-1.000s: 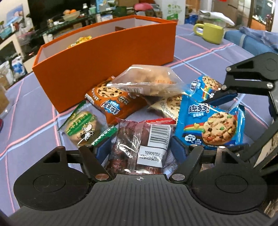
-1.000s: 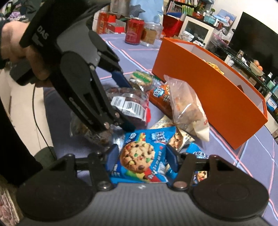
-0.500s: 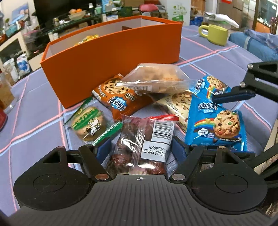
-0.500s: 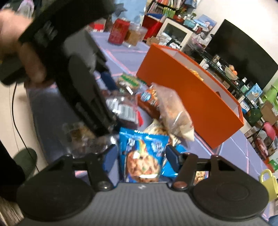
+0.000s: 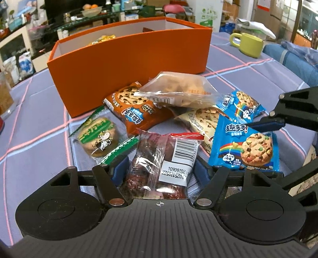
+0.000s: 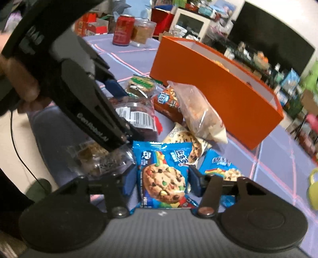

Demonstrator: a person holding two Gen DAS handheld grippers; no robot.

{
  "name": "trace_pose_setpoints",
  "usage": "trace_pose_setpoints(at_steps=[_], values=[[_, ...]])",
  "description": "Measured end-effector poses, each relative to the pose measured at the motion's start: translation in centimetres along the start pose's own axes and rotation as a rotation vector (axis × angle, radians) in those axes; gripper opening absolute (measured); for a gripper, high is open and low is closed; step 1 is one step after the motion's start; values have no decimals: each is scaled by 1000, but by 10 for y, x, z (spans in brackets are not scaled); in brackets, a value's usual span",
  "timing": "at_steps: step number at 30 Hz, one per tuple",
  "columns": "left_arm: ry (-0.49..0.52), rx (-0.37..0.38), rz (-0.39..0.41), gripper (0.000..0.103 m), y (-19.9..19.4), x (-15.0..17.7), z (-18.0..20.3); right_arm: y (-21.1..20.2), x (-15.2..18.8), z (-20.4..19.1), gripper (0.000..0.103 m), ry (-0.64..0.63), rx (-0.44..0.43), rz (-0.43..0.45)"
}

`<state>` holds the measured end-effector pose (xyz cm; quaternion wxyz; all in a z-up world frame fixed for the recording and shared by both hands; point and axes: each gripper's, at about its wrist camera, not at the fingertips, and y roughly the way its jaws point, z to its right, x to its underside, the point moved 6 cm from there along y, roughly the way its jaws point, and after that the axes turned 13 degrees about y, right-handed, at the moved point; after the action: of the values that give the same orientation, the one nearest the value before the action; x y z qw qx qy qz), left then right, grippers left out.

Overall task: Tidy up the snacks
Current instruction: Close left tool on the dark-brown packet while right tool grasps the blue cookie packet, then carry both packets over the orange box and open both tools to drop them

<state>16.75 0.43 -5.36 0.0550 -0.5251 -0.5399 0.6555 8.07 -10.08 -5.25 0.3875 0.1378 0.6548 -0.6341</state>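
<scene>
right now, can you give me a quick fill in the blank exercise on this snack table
1. The open box behind the snack pile is coloured ____.
2. The packet between the left gripper fingers is clear, with dark red contents and a white ____ label.
3. The blue packet between the right gripper fingers pictures a ____.
4. The mug on the tablecloth is ____-green.

Missing words: orange; barcode; cookie; yellow

A table covered by a lilac cloth (image 5: 35, 139) with pink and pale grid lines is seen. A dark television screen (image 6: 274, 33) is set against a white wall (image 6: 288, 12). A glass shelf (image 5: 83, 21) cluttered with small items is noted behind. Pale floor (image 6: 17, 127) is visible beside the table.
</scene>
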Motion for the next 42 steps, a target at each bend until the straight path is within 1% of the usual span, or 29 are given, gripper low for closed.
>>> trace_pose_setpoints(at_steps=[2, 3, 4, 8, 11, 13, 16, 20, 25, 29, 30, 33, 37, 41, 42], values=[[2, -4, 1, 32, 0, -1, 1, 2, 0, 7, 51, 64, -34, -25], [2, -9, 4, 28, 0, -2, 1, 3, 0, 9, 51, 86, -46, -32], [-2, -17, 3, 27, 1, -3, 1, 4, 0, 11, 51, 103, -54, -37], [-1, -58, -13, 24, -1, -5, 3, -1, -1, 11, 50, 102, -53, -23], [-15, -114, -32, 24, -4, -6, 2, -5, -3, 11, 50, 109, -56, -13], [-45, -164, -45, 24, -8, -8, -1, -6, -3, 12, 50, 112, -56, -15], [-94, -207, -62, 23, -14, -14, -6, -6, -3, 13, 50, 114, -51, -17], [-140, -272, -54, 23, -29, -18, -12, -15, -8, 16, 50, 127, -47, 5], [-193, -392, -30, 23, -50, -22, -21, -31, -12, 22, 51, 144, -29, 50], [-190, -476, -7, 23, -65, -29, -23, -41, -15, 26, 51, 151, -20, 74], [-195, -483, -4, 23, -67, -30, -24, -43, -16, 27, 51, 152, -18, 81], [-217, -460, 1, 23, -68, -32, -24, -48, -19, 29, 51, 156, -15, 99], [-220, -458, 8, 23, -71, -34, -21, -47, -19, 31, 51, 164, -13, 102], [-279, -427, 50, 23, -83, -34, -25, -51, -23, 32, 51, 175, -18, 118], [-288, -429, 61, 23, -86, -35, -25, -53, -25, 33, 51, 180, -20, 128]])
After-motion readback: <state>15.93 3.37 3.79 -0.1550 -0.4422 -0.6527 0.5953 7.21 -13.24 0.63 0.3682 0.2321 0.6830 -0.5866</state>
